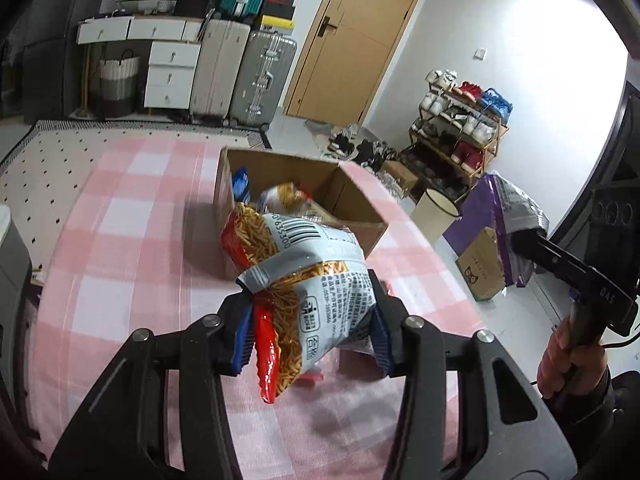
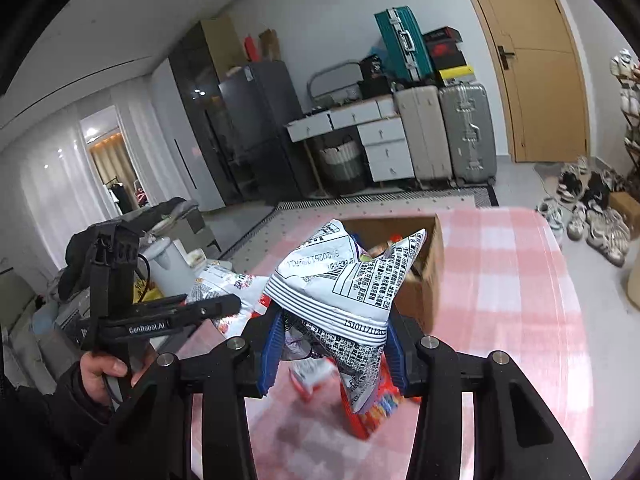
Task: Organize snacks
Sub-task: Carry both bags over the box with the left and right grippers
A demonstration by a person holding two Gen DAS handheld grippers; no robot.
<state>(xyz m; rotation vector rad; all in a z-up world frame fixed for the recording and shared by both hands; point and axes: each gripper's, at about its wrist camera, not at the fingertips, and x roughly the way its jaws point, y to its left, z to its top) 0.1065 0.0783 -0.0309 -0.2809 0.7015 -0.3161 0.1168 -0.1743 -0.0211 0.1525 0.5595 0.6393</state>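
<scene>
Each claw pinches a crinkled foil snack bag (image 1: 308, 280).

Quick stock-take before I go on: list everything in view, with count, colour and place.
Noodle snack bag: one, red and white, in left gripper.
Printed snack bag: one, white and purple, in right gripper.
Cardboard box: one, brown, open, on the tablecloth, snacks inside.
Tablecloth: one, pink and white check.
Suitcases: three, beige, silver, teal, by far wall.
Door: one, tan, shut.
Shoe rack: one, by the right wall.
Left gripper: black, blue pads, shut on bag.
Right gripper: same, shut on bag.
</scene>
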